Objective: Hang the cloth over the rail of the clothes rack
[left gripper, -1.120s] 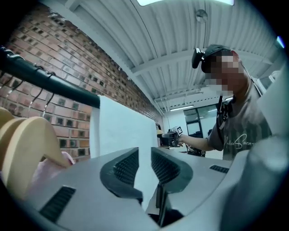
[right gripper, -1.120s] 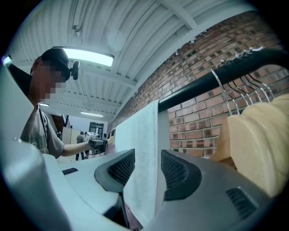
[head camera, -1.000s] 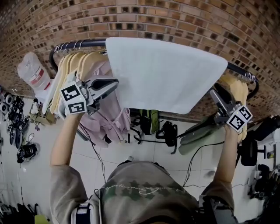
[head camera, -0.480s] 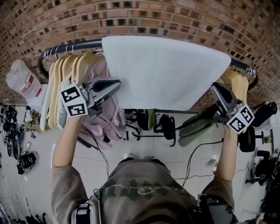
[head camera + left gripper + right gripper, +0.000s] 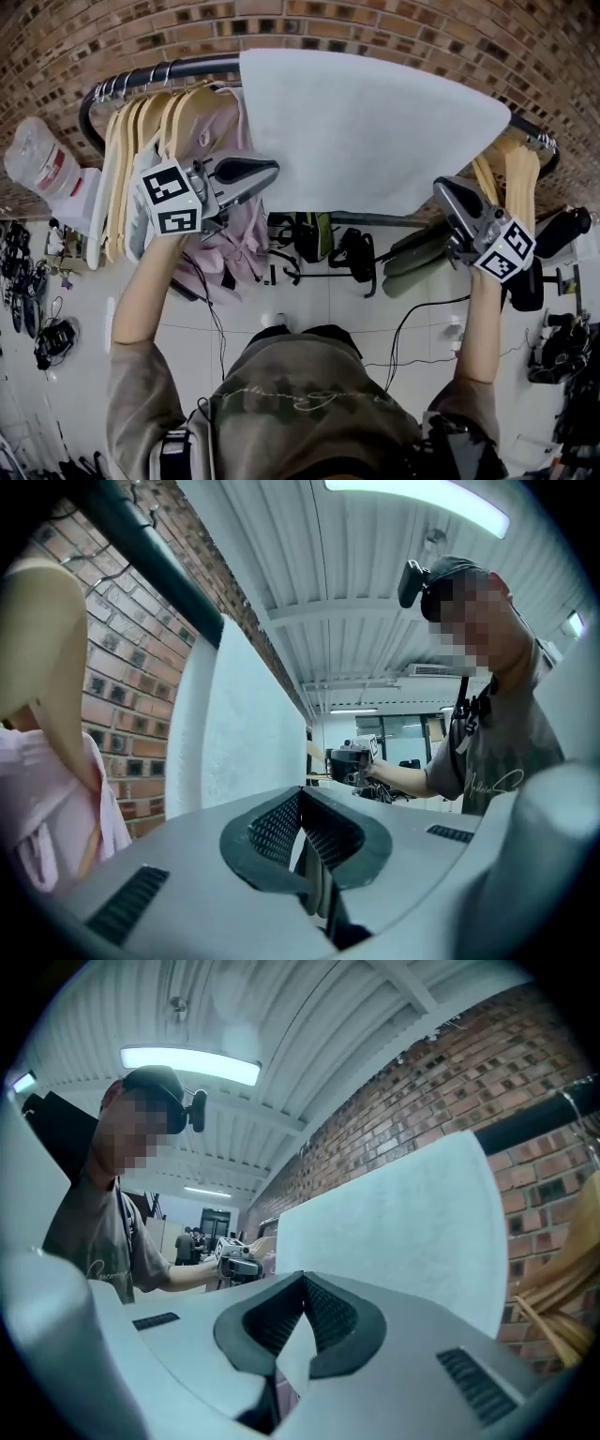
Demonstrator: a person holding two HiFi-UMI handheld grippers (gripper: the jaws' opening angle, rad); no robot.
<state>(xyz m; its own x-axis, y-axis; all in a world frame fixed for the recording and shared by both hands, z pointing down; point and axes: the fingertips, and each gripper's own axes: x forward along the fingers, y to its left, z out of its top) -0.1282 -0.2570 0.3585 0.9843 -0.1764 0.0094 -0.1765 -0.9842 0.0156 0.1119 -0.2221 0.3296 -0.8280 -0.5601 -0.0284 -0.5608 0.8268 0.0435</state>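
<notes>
A white cloth lies draped over the black rail of the clothes rack, in front of a brick wall. My left gripper is at the cloth's left edge, shut, with a pale strip of cloth between its pads. In the left gripper view the cloth hangs from the rail just beyond the left gripper. My right gripper is at the lower right edge. Its jaws have just been closing, and in the right gripper view a white corner of cloth sits pinched in the right gripper.
Wooden hangers and a pink garment hang on the rail left of the cloth. More hangers hang at the right end. A white bag stands at far left. Dark bags and cables lie on the tiled floor below.
My right gripper has moved left, in to the cloth's lower right edge. The left gripper stays at the cloth's left edge. The cloth still hangs over the rail.
</notes>
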